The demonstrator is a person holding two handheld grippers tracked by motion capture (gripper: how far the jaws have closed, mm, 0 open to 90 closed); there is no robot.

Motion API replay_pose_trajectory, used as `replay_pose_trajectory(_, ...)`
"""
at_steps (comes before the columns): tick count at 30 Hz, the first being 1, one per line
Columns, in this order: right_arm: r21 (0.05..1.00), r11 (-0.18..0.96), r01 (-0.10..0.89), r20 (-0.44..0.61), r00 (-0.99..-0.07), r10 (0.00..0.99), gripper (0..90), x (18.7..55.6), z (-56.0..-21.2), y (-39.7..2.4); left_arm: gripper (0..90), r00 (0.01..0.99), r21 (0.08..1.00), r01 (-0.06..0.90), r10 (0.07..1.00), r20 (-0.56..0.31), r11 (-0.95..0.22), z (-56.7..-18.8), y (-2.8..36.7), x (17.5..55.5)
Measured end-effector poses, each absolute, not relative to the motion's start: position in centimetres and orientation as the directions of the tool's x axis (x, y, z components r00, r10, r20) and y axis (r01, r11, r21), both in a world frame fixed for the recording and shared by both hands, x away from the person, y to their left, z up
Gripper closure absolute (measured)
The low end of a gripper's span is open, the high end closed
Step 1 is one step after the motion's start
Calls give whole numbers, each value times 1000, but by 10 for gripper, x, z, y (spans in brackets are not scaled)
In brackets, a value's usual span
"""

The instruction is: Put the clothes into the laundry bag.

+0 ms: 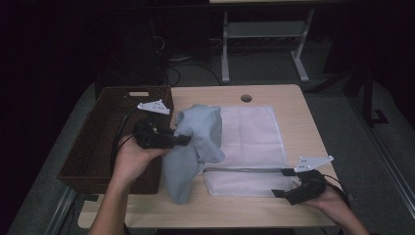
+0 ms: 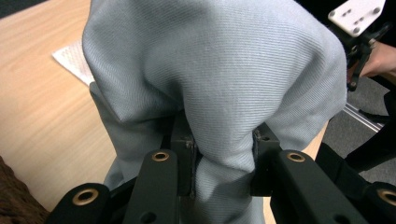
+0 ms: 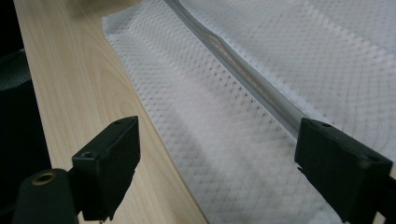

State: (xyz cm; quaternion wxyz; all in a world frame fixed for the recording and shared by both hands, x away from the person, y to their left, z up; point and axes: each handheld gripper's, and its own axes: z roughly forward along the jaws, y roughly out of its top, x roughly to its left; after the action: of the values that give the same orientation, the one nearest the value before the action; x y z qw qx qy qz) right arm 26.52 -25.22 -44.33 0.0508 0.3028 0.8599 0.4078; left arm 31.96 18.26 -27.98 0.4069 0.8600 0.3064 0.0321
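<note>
View from above: the left gripper (image 1: pixel 182 140), held in the person's left hand (image 1: pixel 131 159), points toward the table's right with its jaws level, beside the wicker basket (image 1: pixel 98 147). Its jaws pinch a bunched fold of the grey cloth (image 1: pixel 193 147), which drapes from the grip to the table (image 1: pixel 274 210), its lower end resting on the wood beside the white mesh bag (image 1: pixel 249 137). In the left gripper view, both pads press into the cloth (image 2: pixel 215 84) from either side. The left forearm enters from the bottom edge and angles up toward the basket. The right gripper (image 1: pixel 285 182) rests low at the bag's near right corner, its jaws spread wide. In the right gripper view, the jaws straddle the bag's zipper edge (image 3: pixel 247 79) without pressing on the mesh (image 3: pixel 215 140).
</note>
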Motion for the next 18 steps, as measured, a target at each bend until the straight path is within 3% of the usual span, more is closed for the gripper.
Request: replay_pose_trajectory(18,766,500,403,123,-856,501,432,307,-430,-217,698,796,698,527,569,-206,-485,-314,185,315)
